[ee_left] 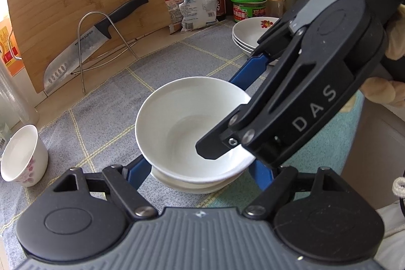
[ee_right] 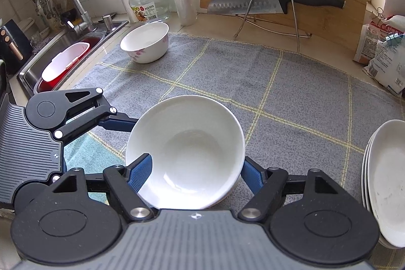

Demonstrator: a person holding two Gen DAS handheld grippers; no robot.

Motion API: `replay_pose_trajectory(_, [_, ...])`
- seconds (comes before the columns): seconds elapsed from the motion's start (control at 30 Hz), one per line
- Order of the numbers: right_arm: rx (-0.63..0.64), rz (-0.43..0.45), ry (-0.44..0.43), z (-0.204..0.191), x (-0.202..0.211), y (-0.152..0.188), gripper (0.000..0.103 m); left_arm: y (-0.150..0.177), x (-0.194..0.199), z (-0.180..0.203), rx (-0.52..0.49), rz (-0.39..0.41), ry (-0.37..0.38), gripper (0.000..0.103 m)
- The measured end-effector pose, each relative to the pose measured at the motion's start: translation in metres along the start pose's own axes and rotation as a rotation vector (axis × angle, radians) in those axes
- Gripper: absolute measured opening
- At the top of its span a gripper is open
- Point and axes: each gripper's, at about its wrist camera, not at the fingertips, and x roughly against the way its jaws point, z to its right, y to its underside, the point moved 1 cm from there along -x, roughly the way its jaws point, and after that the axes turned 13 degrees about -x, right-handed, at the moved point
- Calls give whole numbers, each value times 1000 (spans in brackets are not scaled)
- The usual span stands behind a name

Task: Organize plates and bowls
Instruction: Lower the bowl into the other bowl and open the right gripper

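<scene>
Far to the left of the left gripper [ee_left: 200, 171] a flowered bowl [ee_left: 22, 156] sits on the grey checked cloth [ee_left: 101, 118]. That gripper's jaws stand wide, one blue finger on either side of the lower bowls [ee_left: 192, 187]; whether its pads press them I cannot tell. The white bowl [ee_left: 177, 123] rests on top of that stack, right ahead. The right gripper [ee_right: 197, 168] grips it, its left finger inside, its right finger outside the wall. A stack of plates [ee_right: 387, 181] lies to its right
</scene>
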Motion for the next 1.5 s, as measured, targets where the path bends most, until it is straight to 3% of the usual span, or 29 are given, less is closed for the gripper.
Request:
replay_pose_trajectory(1.07, [-24, 14, 0, 3, -2, 0, 81, 1, -3, -7, 18, -16, 19, 87])
replay_pose_trajectory(1.13, [-24, 17, 4, 3, -3, 0, 83, 2, -3, -8, 22, -6, 20, 89])
replay_pose_trajectory(1.3, [-21, 47, -7, 1, 2, -3, 101, 3, 4, -9, 2, 16, -6, 94])
replay_pose_trajectory(1.5, [-9, 64, -3, -2, 5, -9, 103, 7, 15, -16, 19, 46, -8, 96])
